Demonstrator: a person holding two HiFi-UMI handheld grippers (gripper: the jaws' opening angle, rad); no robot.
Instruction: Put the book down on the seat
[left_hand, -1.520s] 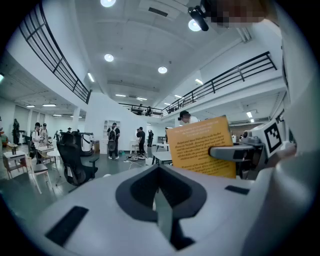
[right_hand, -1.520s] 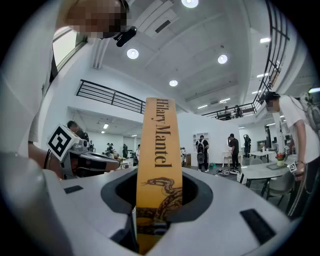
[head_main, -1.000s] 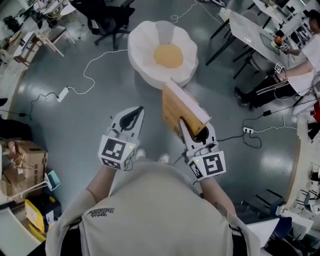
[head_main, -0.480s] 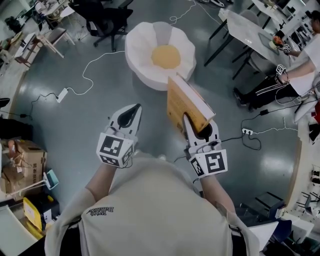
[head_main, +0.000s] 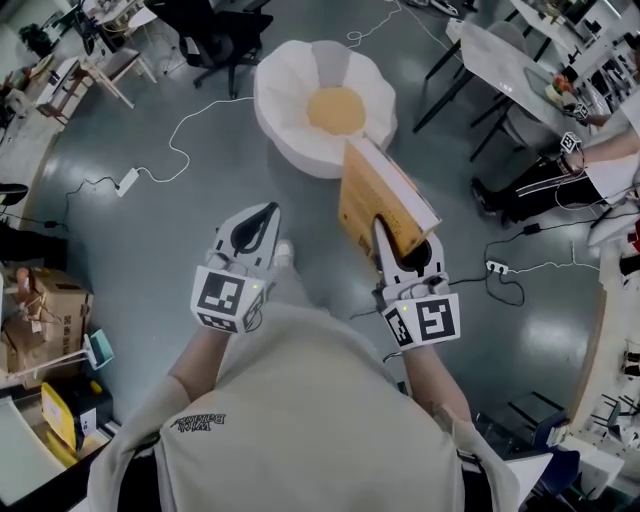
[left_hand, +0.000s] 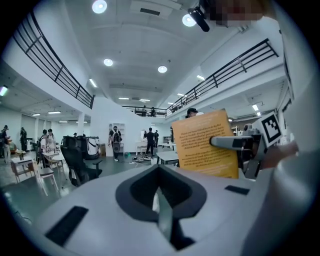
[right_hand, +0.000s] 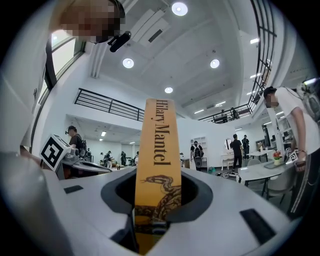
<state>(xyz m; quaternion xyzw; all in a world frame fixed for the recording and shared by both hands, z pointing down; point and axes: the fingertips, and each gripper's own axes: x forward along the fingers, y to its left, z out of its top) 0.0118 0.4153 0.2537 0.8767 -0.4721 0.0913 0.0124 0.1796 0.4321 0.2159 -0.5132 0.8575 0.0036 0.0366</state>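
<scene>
Head view: the book (head_main: 385, 195) is held tilted in the air by the right tool (head_main: 398, 245), near the white seat (head_main: 290, 110) with a yellow centre, which stands on the floor. The book is not touching the seat. The left tool (head_main: 266, 210) is held beside it, apart from the book.

Left gripper view: the jaws are pressed together with nothing between them. The book's orange cover is seen at right.

Right gripper view: the jaws are clamped on the book, whose spine faces the camera.
</scene>
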